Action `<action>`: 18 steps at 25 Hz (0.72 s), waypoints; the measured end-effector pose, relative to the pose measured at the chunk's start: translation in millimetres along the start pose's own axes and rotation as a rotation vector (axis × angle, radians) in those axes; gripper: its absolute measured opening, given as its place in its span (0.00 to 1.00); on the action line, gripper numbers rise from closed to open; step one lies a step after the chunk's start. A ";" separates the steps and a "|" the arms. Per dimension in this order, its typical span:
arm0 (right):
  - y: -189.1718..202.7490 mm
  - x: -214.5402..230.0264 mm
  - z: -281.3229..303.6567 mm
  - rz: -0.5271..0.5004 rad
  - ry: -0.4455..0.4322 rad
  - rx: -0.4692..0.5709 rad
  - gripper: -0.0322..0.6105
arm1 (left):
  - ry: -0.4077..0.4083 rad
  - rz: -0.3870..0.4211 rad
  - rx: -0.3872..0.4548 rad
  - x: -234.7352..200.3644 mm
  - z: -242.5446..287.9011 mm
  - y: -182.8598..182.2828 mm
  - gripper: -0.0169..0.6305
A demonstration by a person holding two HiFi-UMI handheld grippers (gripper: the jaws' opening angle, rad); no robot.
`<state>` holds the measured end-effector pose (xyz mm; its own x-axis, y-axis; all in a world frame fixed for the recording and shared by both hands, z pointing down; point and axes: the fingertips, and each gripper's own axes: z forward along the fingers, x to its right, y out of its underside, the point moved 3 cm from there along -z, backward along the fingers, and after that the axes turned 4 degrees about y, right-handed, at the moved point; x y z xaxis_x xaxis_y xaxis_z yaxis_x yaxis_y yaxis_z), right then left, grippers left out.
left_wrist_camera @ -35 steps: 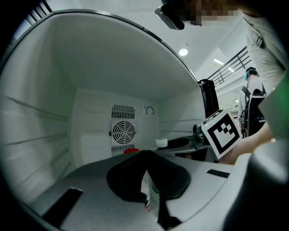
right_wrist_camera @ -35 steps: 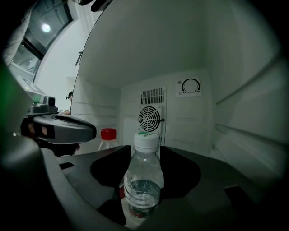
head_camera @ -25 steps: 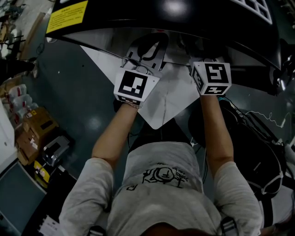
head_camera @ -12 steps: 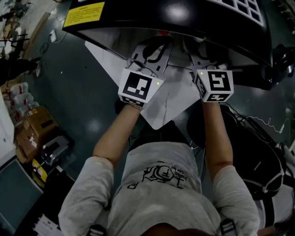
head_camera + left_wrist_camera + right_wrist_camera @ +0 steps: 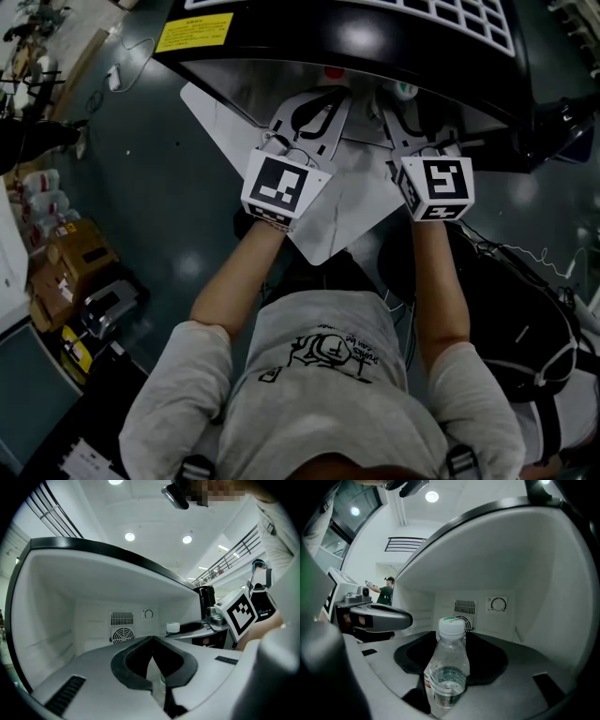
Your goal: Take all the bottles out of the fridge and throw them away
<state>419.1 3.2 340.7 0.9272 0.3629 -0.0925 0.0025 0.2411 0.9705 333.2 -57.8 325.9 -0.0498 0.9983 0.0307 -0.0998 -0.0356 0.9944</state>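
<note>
Fridge interior (image 5: 534, 573) behind, white and lit: bottle (image 5: 448, 667) upright, cap up, clamped by the jaws of the right gripper (image 5: 453, 641); left gripper (image 5: 152, 639) alongside, jaws pressed together.

Clear plastic bottle (image 5: 449, 667), white-capped, part-filled with water, clamped upright in the right gripper (image 5: 451, 641), facing the open white fridge (image 5: 497, 569).

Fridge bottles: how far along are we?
Done: the fridge stands open. In hand: the right tool grips a part-filled bottle upright; the left tool is shut, apparently empty. Left: throw that bottle away. No other bottle shows inside, though the tools hide the floor.
</note>
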 end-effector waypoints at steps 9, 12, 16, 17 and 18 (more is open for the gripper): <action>-26.7 -13.8 -22.3 -0.003 -0.020 0.009 0.38 | 0.010 -0.009 0.011 9.5 -15.9 -19.4 0.05; -27.5 -13.2 -32.1 -0.008 -0.020 0.019 0.38 | 0.011 -0.024 0.016 12.8 -20.3 -23.4 0.05; -32.0 -16.1 -42.1 -0.009 -0.026 0.021 0.38 | 0.013 -0.024 0.019 16.9 -27.1 -29.4 0.05; -33.6 -16.6 -44.6 -0.007 -0.028 0.021 0.38 | 0.014 -0.024 0.020 18.4 -29.0 -31.4 0.05; -35.4 -17.1 -47.2 -0.007 -0.028 0.022 0.38 | 0.014 -0.024 0.022 20.0 -30.9 -33.4 0.05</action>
<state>385.5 31.0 297.5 0.9374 0.3355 -0.0928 0.0164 0.2238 0.9745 304.8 -38.1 290.2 -0.0619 0.9981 0.0052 -0.0797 -0.0101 0.9968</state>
